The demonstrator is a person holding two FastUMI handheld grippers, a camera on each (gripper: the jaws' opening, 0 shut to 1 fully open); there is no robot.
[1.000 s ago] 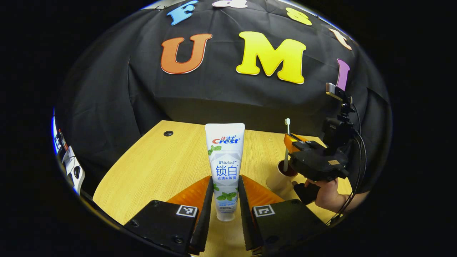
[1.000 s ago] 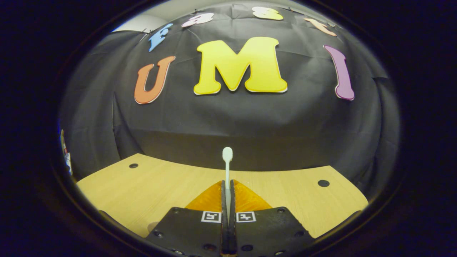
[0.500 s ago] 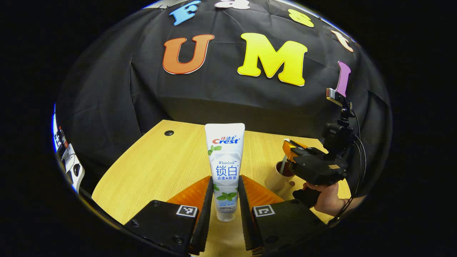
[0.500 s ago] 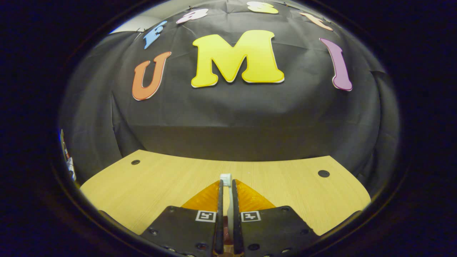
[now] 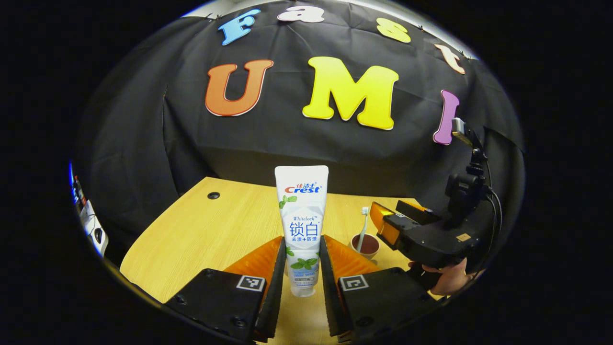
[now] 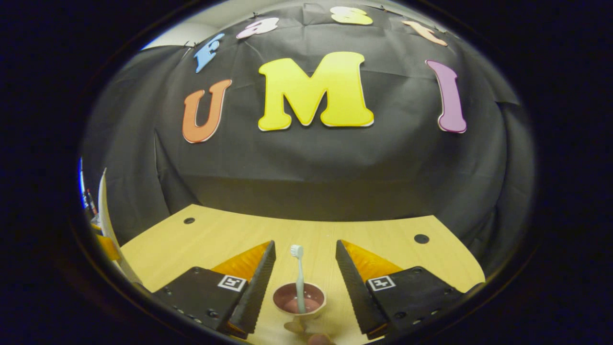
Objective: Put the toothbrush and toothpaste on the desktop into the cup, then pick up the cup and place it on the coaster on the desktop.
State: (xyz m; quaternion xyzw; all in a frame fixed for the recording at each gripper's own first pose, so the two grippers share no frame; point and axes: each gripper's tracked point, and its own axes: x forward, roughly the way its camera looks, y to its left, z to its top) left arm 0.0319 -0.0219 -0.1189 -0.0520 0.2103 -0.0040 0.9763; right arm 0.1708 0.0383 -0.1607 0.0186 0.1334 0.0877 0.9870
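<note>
The toothbrush (image 6: pixel 298 273) stands head-up in the cup (image 6: pixel 299 300), near the desktop's (image 5: pixel 210 230) right edge, between the spread fingers of the right gripper (image 6: pixel 303 278), which holds nothing. The left gripper (image 5: pixel 302 268) clamps the toothpaste (image 5: pixel 301 215) upright. Next, I judge, the tube must travel right and drop into the cup

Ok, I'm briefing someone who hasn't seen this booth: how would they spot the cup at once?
Start at the wooden table in front of the black cloth wall. The cup stands on it just ahead of the right gripper, between its open fingers. It is the small pale cup, dark reddish inside, with a white toothbrush standing upright in it, unlike the toothpaste tube held in the left gripper.
</note>
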